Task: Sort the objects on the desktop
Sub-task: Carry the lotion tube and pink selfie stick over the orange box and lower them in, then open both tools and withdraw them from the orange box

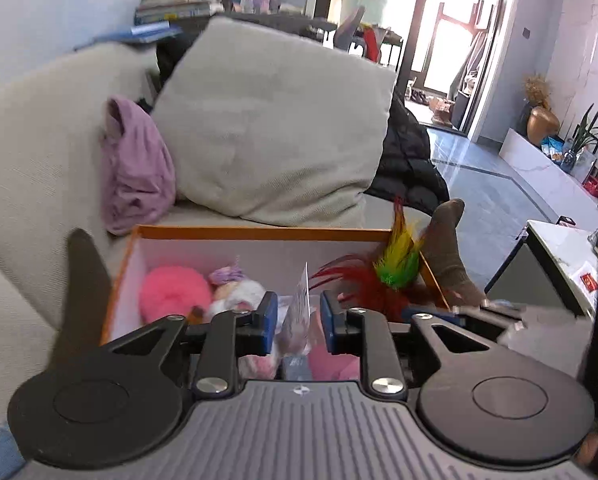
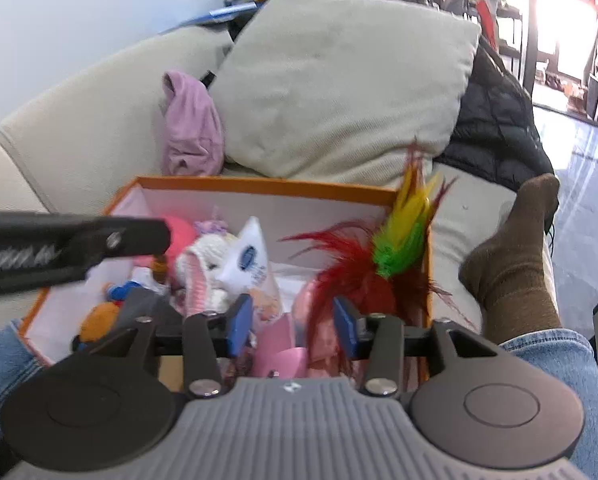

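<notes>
Orange-rimmed cardboard box (image 1: 259, 233) at lower centre of both views, resting on a beige sofa (image 1: 27, 152), white inside and filled with toys. In the left wrist view: left claw (image 1: 299, 322) at bottom centre, blue pads parted moderately, a clear plastic packet (image 1: 297, 312) standing edge-on between them; contact with either pad impossible to tell. Beyond it, a pink fluffy ball (image 1: 175, 290) at the box's left and a knitted doll (image 1: 235, 288) with purple hair just beside it. Red, yellow and green feather toy (image 1: 391, 268) rising from the box's right corner. In the right wrist view: right claw (image 2: 293, 324) at bottom centre, pads apart and holding nothing, above a pink object (image 2: 279, 350) in the box. Large beige cushion (image 2: 339, 88) upper centre, purple cloth (image 2: 193, 128) to its left, black jacket (image 2: 499, 120) to its right, brown-socked foot (image 2: 515, 256) at right.
</notes>
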`<state>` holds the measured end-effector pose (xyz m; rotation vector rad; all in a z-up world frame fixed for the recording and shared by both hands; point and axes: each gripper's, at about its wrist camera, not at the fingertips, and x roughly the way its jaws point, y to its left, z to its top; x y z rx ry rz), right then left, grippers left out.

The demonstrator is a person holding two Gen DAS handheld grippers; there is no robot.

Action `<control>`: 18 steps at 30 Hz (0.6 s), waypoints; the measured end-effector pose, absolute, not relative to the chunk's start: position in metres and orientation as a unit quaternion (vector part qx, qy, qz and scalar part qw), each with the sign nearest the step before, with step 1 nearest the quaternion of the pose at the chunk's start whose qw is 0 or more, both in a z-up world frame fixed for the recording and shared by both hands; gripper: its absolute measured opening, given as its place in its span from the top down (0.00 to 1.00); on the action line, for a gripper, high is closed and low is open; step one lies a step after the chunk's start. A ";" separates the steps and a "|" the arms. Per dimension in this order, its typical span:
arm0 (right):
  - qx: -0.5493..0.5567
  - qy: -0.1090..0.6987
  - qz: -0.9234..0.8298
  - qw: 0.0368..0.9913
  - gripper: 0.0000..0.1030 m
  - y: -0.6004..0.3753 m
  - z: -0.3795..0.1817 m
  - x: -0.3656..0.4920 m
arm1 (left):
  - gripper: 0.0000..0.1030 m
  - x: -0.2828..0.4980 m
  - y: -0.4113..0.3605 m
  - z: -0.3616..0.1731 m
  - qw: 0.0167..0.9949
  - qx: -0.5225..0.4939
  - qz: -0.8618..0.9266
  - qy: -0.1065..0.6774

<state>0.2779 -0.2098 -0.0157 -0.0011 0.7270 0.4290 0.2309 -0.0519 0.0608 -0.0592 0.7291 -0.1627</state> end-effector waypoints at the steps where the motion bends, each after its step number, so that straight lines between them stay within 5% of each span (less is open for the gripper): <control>1: -0.001 0.343 0.210 0.915 0.49 -0.208 -0.011 0.272 | 0.65 0.223 -0.051 0.063 0.932 -0.023 -0.080 0.353; 4: -0.002 0.322 0.211 0.923 0.45 -0.208 -0.001 0.258 | 0.46 0.200 -0.046 0.069 0.936 -0.009 -0.075 0.345; 11: 0.003 0.289 0.201 0.936 0.44 -0.216 0.016 0.219 | 0.25 0.163 -0.022 0.068 0.952 -0.025 -0.050 0.300; 18: 0.014 0.296 0.190 0.936 0.41 -0.223 0.002 0.192 | 0.23 0.158 -0.010 0.051 0.955 -0.037 -0.030 0.293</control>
